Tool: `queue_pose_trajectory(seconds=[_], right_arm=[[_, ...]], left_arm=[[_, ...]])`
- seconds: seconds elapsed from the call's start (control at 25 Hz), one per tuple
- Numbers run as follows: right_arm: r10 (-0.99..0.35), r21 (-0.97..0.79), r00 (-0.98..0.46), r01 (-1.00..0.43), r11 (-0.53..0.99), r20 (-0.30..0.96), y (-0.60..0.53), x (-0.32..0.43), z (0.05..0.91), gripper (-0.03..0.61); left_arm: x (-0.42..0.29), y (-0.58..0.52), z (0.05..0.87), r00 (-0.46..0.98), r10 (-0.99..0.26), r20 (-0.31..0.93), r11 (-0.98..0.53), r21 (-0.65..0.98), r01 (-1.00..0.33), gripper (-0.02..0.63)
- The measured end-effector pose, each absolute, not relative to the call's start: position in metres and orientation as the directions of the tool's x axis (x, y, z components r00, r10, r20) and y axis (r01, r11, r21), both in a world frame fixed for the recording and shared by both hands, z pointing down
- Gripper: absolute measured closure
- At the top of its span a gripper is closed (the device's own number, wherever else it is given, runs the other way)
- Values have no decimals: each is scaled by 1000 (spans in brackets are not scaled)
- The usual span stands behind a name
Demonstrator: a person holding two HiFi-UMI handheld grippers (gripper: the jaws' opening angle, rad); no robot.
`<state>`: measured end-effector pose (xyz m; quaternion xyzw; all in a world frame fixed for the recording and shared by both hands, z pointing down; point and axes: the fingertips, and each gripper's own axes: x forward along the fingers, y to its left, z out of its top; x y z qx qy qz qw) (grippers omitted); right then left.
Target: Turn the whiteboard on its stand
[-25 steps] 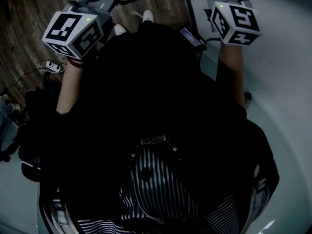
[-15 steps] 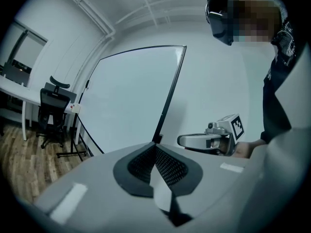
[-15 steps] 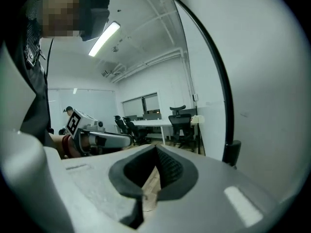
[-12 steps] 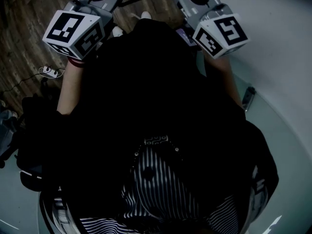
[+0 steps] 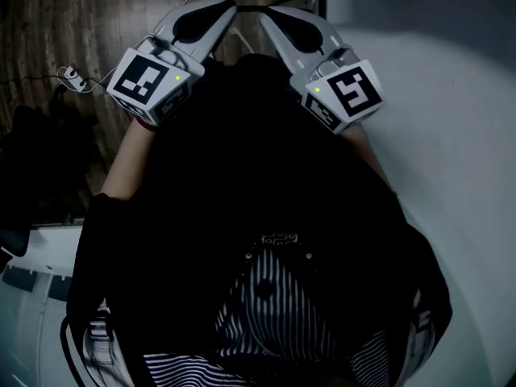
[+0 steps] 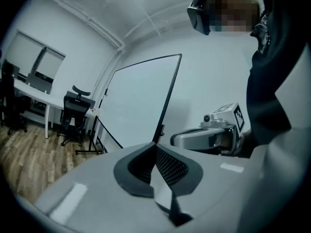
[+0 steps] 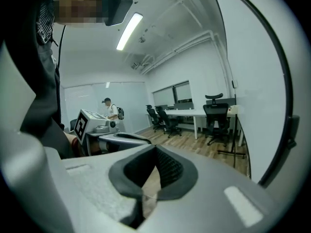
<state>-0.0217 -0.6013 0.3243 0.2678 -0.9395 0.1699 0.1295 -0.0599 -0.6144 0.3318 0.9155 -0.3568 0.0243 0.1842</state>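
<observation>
The left hand-held gripper has its jaws closed tip to tip, with nothing between them. The right hand-held gripper is likewise closed and empty. In the head view the two angle in toward each other, tips near but apart.

The whiteboard stands upright on its stand on the wood floor. Its dark edge runs down to just behind the left tips; whether they touch it is hard to tell. In the right gripper view the board fills the right side, close by.

A chair sits beyond, at a tabletop.
</observation>
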Motion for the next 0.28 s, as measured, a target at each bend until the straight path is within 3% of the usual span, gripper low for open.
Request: queue_pose_trajectory(seconds=[0.28], right_arm=[[-357, -271, -889, -432, 860, 286, -613, 19, 274, 577]], left_arm=[[-2, -615, 285, 677, -709, 197, -583, 377, -720, 618]])
